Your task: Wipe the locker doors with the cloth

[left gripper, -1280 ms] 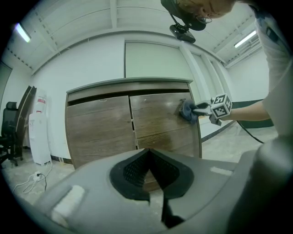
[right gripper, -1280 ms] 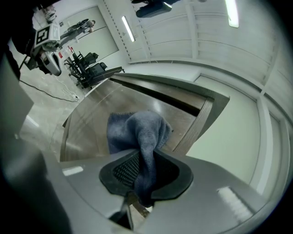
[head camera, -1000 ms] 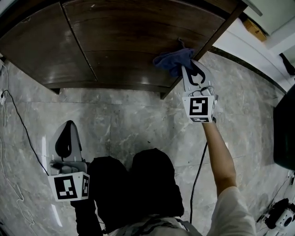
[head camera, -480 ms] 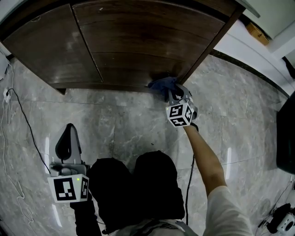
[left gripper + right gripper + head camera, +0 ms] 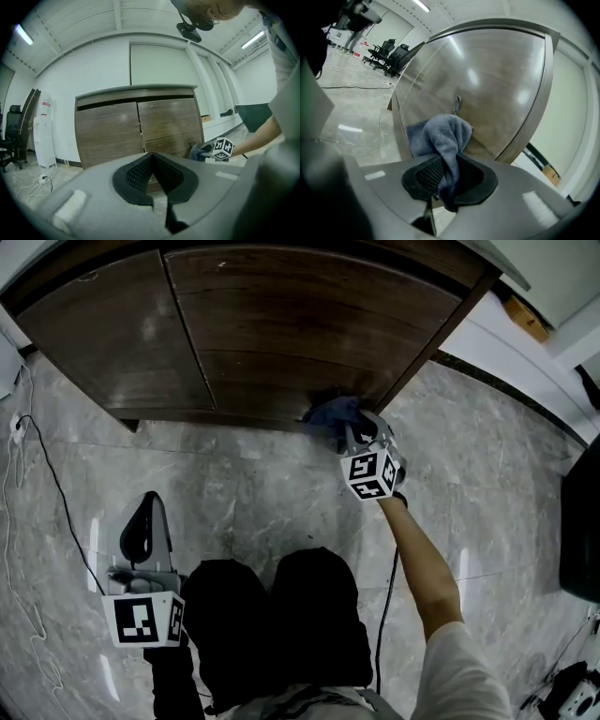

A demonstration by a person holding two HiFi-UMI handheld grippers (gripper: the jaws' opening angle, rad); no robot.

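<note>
Your right tongs (image 5: 449, 176) have dropped to the bottom edge of the dark brown wooden locker door (image 5: 300, 334), pinching the crumpled blue cloth (image 5: 440, 136) ahead of their tips; keep it pressed flat there, while your left tongs (image 5: 152, 171) idle, pressed together.

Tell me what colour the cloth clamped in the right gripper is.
Blue-grey, a plain cloth with no pattern; it shows best in the right gripper view.

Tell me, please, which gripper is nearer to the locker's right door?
Right. The right gripper holds the cloth at that door's lower corner; the left gripper hangs back, over the floor.
</note>
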